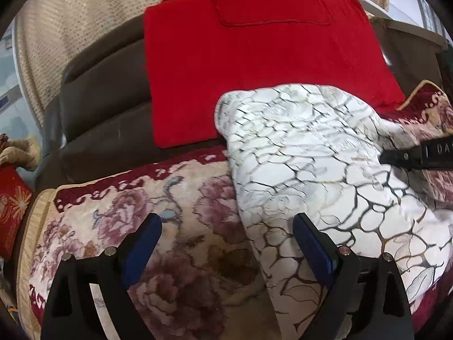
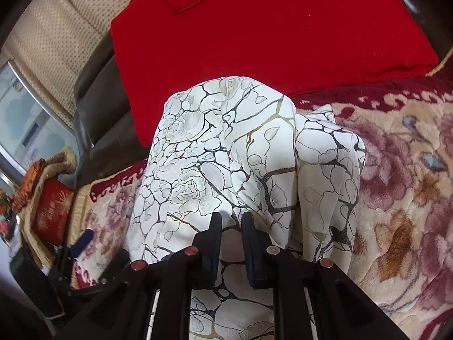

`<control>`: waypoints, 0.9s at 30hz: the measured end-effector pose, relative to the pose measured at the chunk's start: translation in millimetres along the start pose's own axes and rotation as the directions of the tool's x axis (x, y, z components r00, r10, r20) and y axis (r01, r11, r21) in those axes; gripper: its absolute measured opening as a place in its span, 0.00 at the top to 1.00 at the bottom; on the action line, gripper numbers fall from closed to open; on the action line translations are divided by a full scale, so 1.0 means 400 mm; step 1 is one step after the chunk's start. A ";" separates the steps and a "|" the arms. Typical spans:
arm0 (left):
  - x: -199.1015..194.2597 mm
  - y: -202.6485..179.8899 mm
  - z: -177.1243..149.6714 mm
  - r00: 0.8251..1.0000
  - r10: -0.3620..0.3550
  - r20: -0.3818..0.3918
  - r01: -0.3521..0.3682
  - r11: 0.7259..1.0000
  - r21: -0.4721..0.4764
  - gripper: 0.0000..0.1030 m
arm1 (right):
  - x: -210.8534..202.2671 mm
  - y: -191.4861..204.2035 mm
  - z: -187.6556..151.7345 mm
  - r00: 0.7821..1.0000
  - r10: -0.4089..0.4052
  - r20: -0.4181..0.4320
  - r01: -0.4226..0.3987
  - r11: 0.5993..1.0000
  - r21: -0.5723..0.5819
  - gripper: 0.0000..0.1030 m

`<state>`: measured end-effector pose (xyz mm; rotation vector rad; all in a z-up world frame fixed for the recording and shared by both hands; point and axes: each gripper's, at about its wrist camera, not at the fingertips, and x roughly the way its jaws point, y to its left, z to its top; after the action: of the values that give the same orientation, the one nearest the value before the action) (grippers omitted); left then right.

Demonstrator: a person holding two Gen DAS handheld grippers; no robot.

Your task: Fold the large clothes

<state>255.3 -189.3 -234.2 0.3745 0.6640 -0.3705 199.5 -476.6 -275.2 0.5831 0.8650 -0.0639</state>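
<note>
A white garment (image 1: 305, 153) with a black and gold cracked rose print lies on a floral blanket on a sofa seat. In the left wrist view my left gripper (image 1: 226, 226) is open and empty, its right finger (image 1: 311, 243) at the garment's left edge. My right gripper (image 2: 231, 221) is shut on a fold of the garment (image 2: 226, 147) and holds it raised, so the cloth drapes down around the fingers. The right gripper's body shows at the right edge of the left wrist view (image 1: 419, 155).
The floral blanket (image 1: 136, 226) covers the seat. A red cushion (image 1: 254, 65) leans on the dark brown sofa back (image 1: 99, 99). A beige curtain (image 1: 70, 28) hangs behind. A red box (image 2: 53, 209) and clutter sit left of the sofa.
</note>
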 end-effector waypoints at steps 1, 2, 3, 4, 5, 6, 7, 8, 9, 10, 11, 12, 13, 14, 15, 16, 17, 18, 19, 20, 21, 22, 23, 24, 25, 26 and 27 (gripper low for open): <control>-0.007 0.009 0.003 1.000 0.013 0.007 -0.013 1.000 -0.014 0.09 | 0.000 -0.001 0.000 1.000 0.000 0.001 0.000 1.000 -0.001 0.83; -0.016 0.026 0.008 0.999 0.031 0.016 -0.030 0.999 -0.041 0.09 | 0.001 -0.001 0.000 1.000 0.003 0.001 -0.003 1.000 0.001 0.83; -0.020 0.036 0.012 0.999 0.039 0.022 -0.037 0.998 -0.058 0.09 | 0.001 -0.003 0.000 1.000 0.007 0.001 -0.007 1.000 0.006 0.83; -0.026 0.051 0.015 0.998 0.051 0.028 -0.049 0.995 -0.083 0.09 | 0.002 -0.003 0.000 1.000 0.008 0.002 -0.008 1.000 0.007 0.83; -0.030 0.070 0.019 0.997 0.069 0.030 -0.065 0.991 -0.114 0.09 | 0.003 -0.003 -0.001 1.000 0.008 0.003 -0.009 1.000 0.007 0.83; -0.033 0.086 0.021 0.996 0.079 0.030 -0.074 0.988 -0.139 0.09 | 0.003 -0.002 -0.001 1.000 0.006 0.005 -0.007 1.000 0.004 0.83; -0.036 0.105 0.023 0.995 0.092 0.031 -0.085 0.982 -0.167 0.09 | 0.002 -0.004 0.000 1.000 0.005 0.004 -0.005 1.000 0.003 0.83; -0.039 0.126 0.023 0.993 0.113 0.030 -0.105 0.975 -0.194 0.09 | 0.002 -0.004 0.000 1.000 0.002 0.005 -0.002 1.000 -0.001 0.83; -0.040 0.141 0.023 0.991 0.128 0.029 -0.119 0.970 -0.212 0.09 | 0.001 -0.003 -0.001 1.000 0.000 0.007 0.000 1.000 -0.004 0.83; -0.041 0.158 0.022 0.990 0.138 0.028 -0.127 0.965 -0.231 0.09 | 0.002 -0.003 -0.002 1.000 -0.002 0.008 0.002 1.000 -0.005 0.83; -0.042 0.178 0.021 0.989 0.149 0.023 -0.138 0.958 -0.252 0.09 | 0.002 -0.001 -0.003 1.000 -0.003 0.009 0.003 1.000 -0.006 0.83; -0.041 0.189 0.018 0.988 0.156 0.016 -0.146 0.954 -0.263 0.09 | 0.001 -0.002 -0.002 1.000 -0.003 0.009 0.003 1.000 -0.006 0.83; -0.041 0.195 0.014 0.987 0.160 0.010 -0.151 0.951 -0.271 0.09 | 0.002 -0.001 -0.002 1.000 -0.004 0.009 0.004 1.000 -0.006 0.83; -0.035 0.204 0.012 0.986 0.165 0.001 -0.158 0.947 -0.278 0.09 | 0.003 0.000 -0.002 1.000 -0.006 0.010 0.006 1.000 -0.007 0.83; -0.030 0.208 0.011 0.986 0.166 -0.006 -0.161 0.946 -0.282 0.09 | 0.002 0.003 -0.003 1.000 -0.008 0.010 0.008 1.000 -0.007 0.83; -0.029 0.213 0.009 0.986 0.165 -0.012 -0.162 0.945 -0.286 0.09 | 0.003 0.004 -0.004 1.000 -0.010 0.011 0.010 1.000 -0.008 0.83; -0.027 0.217 0.007 0.986 0.166 -0.017 -0.164 0.943 -0.289 0.09 | 0.003 0.006 -0.005 1.000 -0.012 0.012 0.012 1.000 -0.009 0.83; -0.027 0.218 0.007 0.986 0.168 -0.017 -0.166 0.943 -0.288 0.09 | 0.003 0.007 -0.004 1.000 -0.014 0.012 0.014 1.000 -0.009 0.83; -0.027 0.216 0.007 0.985 0.169 -0.016 -0.167 0.944 -0.286 0.09 | 0.004 0.007 -0.004 1.000 -0.014 0.013 0.014 1.000 -0.008 0.83; -0.029 0.216 0.007 0.985 0.170 -0.015 -0.168 0.944 -0.283 0.09 | 0.003 0.007 -0.004 1.000 -0.013 0.012 0.013 1.000 -0.009 0.83; -0.033 0.215 0.006 0.985 0.171 -0.014 -0.168 0.944 -0.282 0.09 | 0.004 0.007 -0.004 1.000 -0.012 0.013 0.012 1.000 -0.008 0.83; -0.032 0.214 0.006 0.985 0.171 -0.014 -0.168 0.945 -0.282 0.09 | 0.003 0.007 -0.004 1.000 -0.011 0.013 0.012 1.000 -0.008 0.83; -0.033 0.214 0.006 0.985 0.171 -0.013 -0.168 0.945 -0.282 0.09 | 0.004 0.007 -0.003 1.000 -0.010 0.013 0.010 1.000 -0.007 0.83; -0.031 0.214 0.006 0.985 0.173 -0.013 -0.170 0.944 -0.282 0.09 | 0.004 0.007 -0.003 1.000 -0.009 0.013 0.009 1.000 -0.006 0.83; -0.032 0.213 0.006 0.984 0.177 -0.014 -0.174 0.943 -0.283 0.09 | 0.004 0.006 -0.004 1.000 -0.008 0.014 0.008 1.000 -0.005 0.83; -0.032 0.213 0.006 0.984 0.178 -0.015 -0.175 0.943 -0.284 0.09 | 0.003 0.005 -0.004 1.000 -0.007 0.014 0.007 1.000 -0.005 0.83; -0.031 0.214 0.006 0.984 0.177 -0.016 -0.174 0.942 -0.286 0.09 | 0.002 0.004 -0.005 1.000 -0.005 0.014 0.005 1.000 -0.004 0.83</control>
<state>285.5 -113.5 -205.8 0.1535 0.6578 -0.1024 199.2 -474.2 -276.1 0.5761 0.8526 -0.0712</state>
